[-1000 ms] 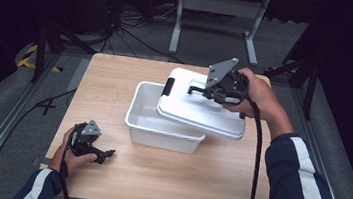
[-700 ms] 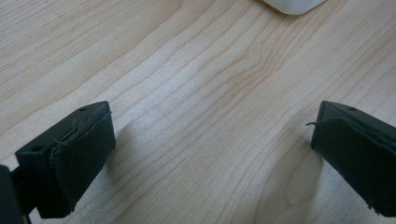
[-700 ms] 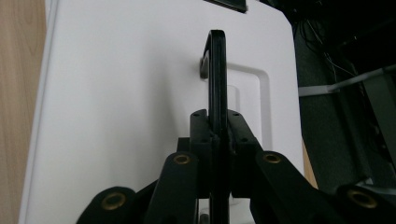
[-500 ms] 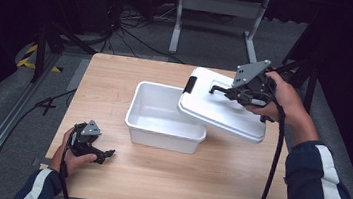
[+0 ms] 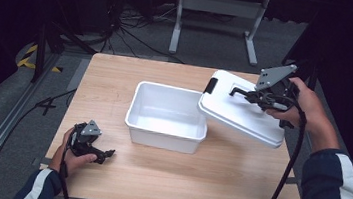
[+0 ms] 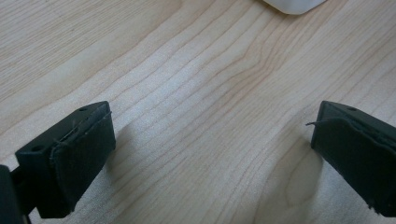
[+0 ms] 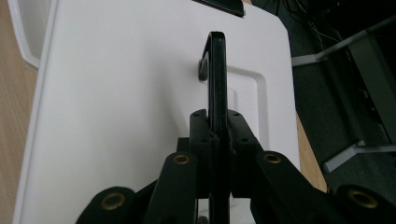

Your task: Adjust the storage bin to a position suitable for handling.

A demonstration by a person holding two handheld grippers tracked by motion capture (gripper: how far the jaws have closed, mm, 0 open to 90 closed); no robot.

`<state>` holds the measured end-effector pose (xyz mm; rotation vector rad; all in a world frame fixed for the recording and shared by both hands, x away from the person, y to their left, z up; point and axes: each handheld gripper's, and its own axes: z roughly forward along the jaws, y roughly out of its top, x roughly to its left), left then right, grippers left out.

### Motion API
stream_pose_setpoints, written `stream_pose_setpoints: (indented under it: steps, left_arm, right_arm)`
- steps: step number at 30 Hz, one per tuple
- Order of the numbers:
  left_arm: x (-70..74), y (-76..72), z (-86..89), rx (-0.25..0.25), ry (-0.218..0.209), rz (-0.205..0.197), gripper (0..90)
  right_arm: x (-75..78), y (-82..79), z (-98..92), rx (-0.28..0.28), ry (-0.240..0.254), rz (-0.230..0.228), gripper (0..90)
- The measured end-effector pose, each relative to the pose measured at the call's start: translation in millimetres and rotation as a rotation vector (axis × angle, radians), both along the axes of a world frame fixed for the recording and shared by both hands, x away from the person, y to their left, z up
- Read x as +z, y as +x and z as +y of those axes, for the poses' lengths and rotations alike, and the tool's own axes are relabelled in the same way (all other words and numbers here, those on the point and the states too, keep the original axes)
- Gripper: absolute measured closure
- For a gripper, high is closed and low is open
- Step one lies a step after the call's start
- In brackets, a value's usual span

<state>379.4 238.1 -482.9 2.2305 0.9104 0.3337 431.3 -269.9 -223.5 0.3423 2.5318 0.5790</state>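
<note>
- Holding the white lid [image 5: 243, 112] by its black handle [image 7: 217, 79], the right claw [image 5: 260, 95] is clamped tight on that thin upright bar; the lid hangs tilted over the right half of the table [image 5: 165, 179], its lower edge overlapping the right rim of the white bin [image 5: 167, 116].
- Judging by look, the lid is light, stiff moulded plastic with a smooth, slippery face, so the flat panel offers no purchase; the handle is the one sound place to pinch.
- Gripped at a single narrow bar, it will likely want to swing or pivot, so a firm squeeze and slow travel suit it.
- A black latch [image 5: 210, 86] sits on its near-left edge and could catch the bin's rim.
- The bin sits open near the table's middle and looks empty, rigid and light enough to slide if bumped.
- The left claw [image 5: 100, 154] rests at the table's near-left, jaws spread wide with nothing between them, well apart from the bin.
</note>
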Motion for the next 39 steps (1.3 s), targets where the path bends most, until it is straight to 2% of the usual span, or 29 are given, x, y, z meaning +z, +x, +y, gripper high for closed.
stream_pose_setpoints:
  steps: [10,14,15,17,22,23,26,39]
  left_arm:
    - [0.1,0.0,0.1,-0.003,0.002,0.002,0.2]
    - [0.1,0.1,0.1,-0.003,0.002,0.001,0.2]
    - [-0.1,0.4,0.2,-0.002,0.003,-0.009,0.2]
    - [0.2,0.1,0.2,-0.003,0.003,-0.001,0.2]
    - [0.2,0.5,0.3,-0.003,0.005,-0.006,0.2]
    - [0.0,-0.1,0.0,-0.001,-0.001,0.003,0.2]
    - [0.1,0.1,0.2,-0.002,0.002,-0.001,0.2]
    - [0.0,0.2,0.1,-0.005,0.000,0.001,0.2]
  right_arm:
    - [-9.5,-1.3,-32.2,-0.065,0.017,0.007,83.9]
    - [-14.4,-0.6,-38.5,-0.084,0.008,0.010,83.8]
    - [-17.4,0.3,-42.4,-0.091,0.010,0.013,83.9]
    - [-20.1,1.5,-45.9,-0.097,0.011,0.019,83.9]
    - [-27.7,4.2,-50.0,-0.110,0.020,0.029,84.0]
    - [-30.2,5.5,-50.7,-0.110,0.021,0.033,83.9]
    - [-41.2,11.2,-51.9,-0.120,0.006,0.038,83.9]
    - [-74.7,30.9,-48.6,-0.147,0.013,0.093,83.9]
